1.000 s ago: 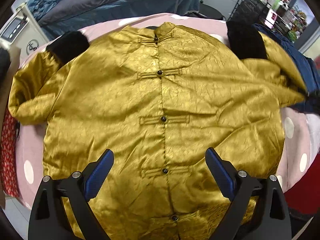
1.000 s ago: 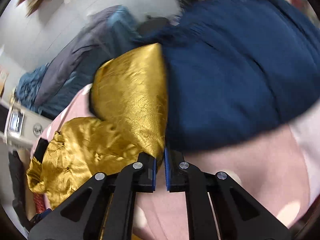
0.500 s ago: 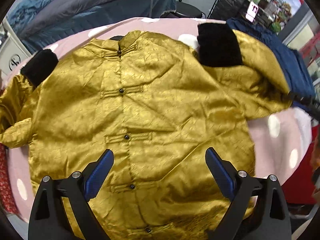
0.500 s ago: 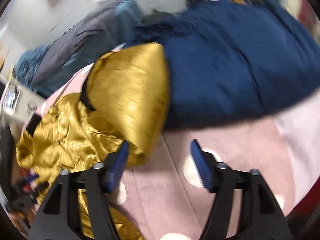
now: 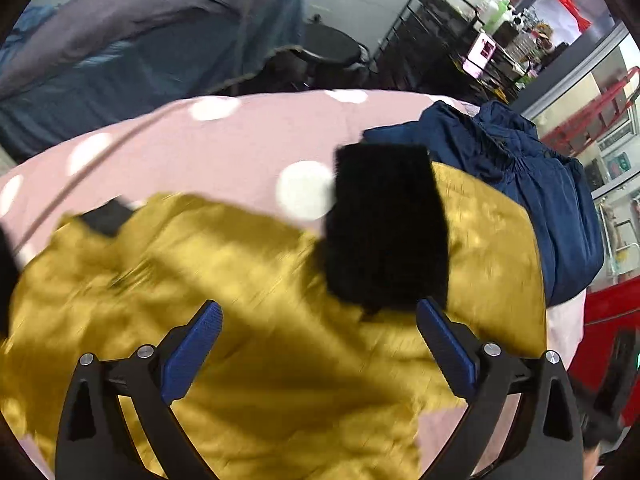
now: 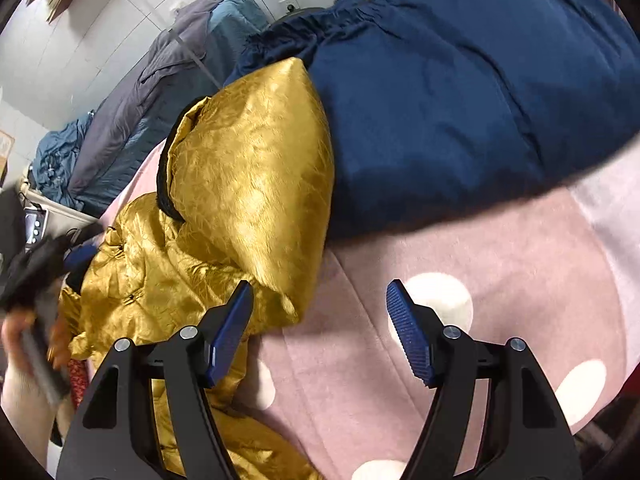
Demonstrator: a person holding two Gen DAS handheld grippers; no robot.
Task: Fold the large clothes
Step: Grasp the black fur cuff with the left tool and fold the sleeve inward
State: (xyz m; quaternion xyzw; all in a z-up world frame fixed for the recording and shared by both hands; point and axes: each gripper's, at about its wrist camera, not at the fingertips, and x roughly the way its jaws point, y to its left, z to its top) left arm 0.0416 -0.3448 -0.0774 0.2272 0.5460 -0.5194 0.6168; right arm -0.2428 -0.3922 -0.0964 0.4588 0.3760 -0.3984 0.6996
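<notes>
Since half a second ago the left wrist view has swung right and closer: the button front has slid out of frame, and the black cuff (image 5: 386, 232) now fills the centre. Motion blur smears the cloth at the left of that frame. The gold jacket (image 5: 256, 280) lies spread on the pink dotted bed cover (image 5: 208, 148), its sleeve doubled back toward the body so the cuff sits on top. The left gripper (image 5: 318, 330) hangs just short of the cuff, spread wide and holding nothing. At the right of the frame a navy garment (image 5: 532, 184) is heaped against the sleeve's far edge.

In the right wrist view the jacket (image 6: 256, 184) occupies the left and centre, its puffed sleeve leaning against the navy garment (image 6: 460, 92) at upper right. The right gripper (image 6: 320, 312) is wide open and empty, low in the frame over bare cover (image 6: 500, 248), with its left finger (image 6: 230, 332) next to the sleeve's folded corner.

The step in hand looks like laying this sleeve across the body. Doing it well probably means pinching the cuff through both layers, keeping clear of the navy cloth, and carrying it inward low and flat so the slippery satin does not bunch.
</notes>
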